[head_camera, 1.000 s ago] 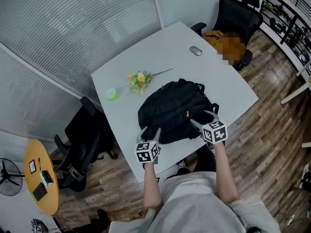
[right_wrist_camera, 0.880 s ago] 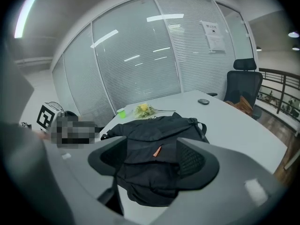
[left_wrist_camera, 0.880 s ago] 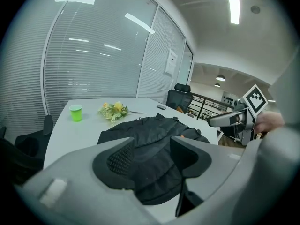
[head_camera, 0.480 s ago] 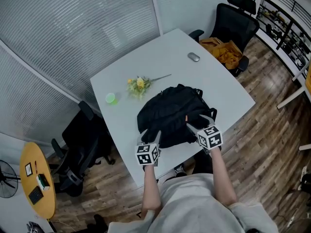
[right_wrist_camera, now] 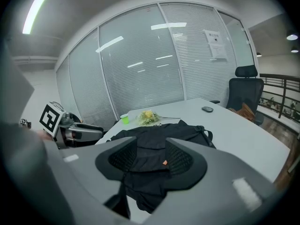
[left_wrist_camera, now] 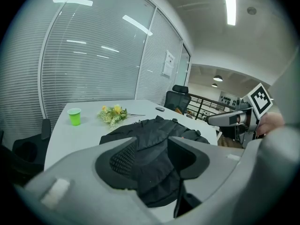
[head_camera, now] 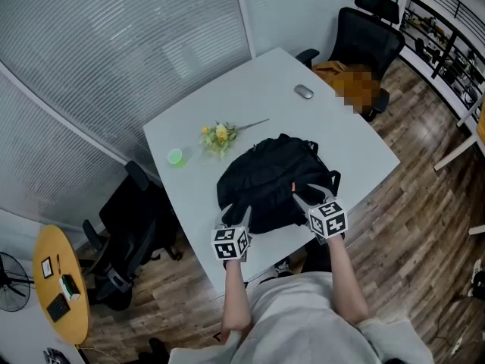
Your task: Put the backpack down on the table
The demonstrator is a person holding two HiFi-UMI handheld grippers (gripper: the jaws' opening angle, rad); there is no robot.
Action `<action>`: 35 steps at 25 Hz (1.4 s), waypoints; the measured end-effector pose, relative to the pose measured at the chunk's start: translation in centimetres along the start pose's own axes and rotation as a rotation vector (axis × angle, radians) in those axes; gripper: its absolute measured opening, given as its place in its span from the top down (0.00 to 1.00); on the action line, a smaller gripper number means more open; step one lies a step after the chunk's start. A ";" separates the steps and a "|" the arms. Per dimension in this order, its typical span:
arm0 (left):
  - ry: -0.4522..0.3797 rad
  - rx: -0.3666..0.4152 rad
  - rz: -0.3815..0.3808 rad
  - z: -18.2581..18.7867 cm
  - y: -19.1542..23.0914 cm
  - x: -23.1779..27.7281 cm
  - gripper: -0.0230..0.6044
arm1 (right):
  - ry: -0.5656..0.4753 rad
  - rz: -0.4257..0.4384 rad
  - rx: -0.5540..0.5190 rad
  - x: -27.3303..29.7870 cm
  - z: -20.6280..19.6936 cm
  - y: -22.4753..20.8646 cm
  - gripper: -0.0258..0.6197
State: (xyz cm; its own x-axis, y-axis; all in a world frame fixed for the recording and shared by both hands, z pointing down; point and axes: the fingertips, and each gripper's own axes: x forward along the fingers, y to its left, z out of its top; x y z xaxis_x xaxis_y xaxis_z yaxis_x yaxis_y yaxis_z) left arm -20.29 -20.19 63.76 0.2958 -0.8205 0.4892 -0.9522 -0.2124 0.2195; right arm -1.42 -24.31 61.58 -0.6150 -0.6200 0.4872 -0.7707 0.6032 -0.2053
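The black backpack (head_camera: 269,177) lies flat on the white table (head_camera: 258,82), its near edge close to the table's front. My left gripper (head_camera: 236,211) sits at the backpack's near-left corner and my right gripper (head_camera: 311,195) at its near-right corner. Both pairs of jaws are closing. In the left gripper view the left gripper (left_wrist_camera: 152,150) shows backpack fabric (left_wrist_camera: 154,130) through its gap, with neither pad pressing on it. The right gripper (right_wrist_camera: 151,156) likewise frames the backpack (right_wrist_camera: 159,130), with its pads clear of the cloth. A strap (right_wrist_camera: 123,191) hangs near the table's edge.
Yellow flowers (head_camera: 218,135), a green cup (head_camera: 175,156) and a grey mouse (head_camera: 304,92) lie on the table's far half. Black office chairs stand at the far right (head_camera: 371,36) and at the left (head_camera: 129,218). A small round yellow table (head_camera: 61,287) stands at the lower left.
The right gripper's fingers stand closer together than a second ago. The backpack lies where it was, and the left hand has kept its place.
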 end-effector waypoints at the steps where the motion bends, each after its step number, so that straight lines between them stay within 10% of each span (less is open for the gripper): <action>1: -0.001 0.003 -0.001 0.1 0.0 0.0 0.64 | 0.001 -0.001 0.000 0.0 0.0 0.0 0.67; 21: -0.007 -0.001 0.010 0.0 0.9 0.2 0.96 | 0.010 0.003 -0.004 1.0 -0.4 0.4 0.89; 35: 0.013 0.015 -0.017 0.4 0.2 0.9 0.96 | 0.001 0.010 0.011 0.9 -0.3 0.3 0.96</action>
State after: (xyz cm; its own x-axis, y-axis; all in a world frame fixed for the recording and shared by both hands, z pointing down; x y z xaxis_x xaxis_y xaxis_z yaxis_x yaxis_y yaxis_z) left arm -20.24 -21.19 63.85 0.3130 -0.8097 0.4964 -0.9480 -0.2342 0.2157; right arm -2.16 -24.54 62.25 -0.6223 -0.6134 0.4862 -0.7665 0.6035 -0.2198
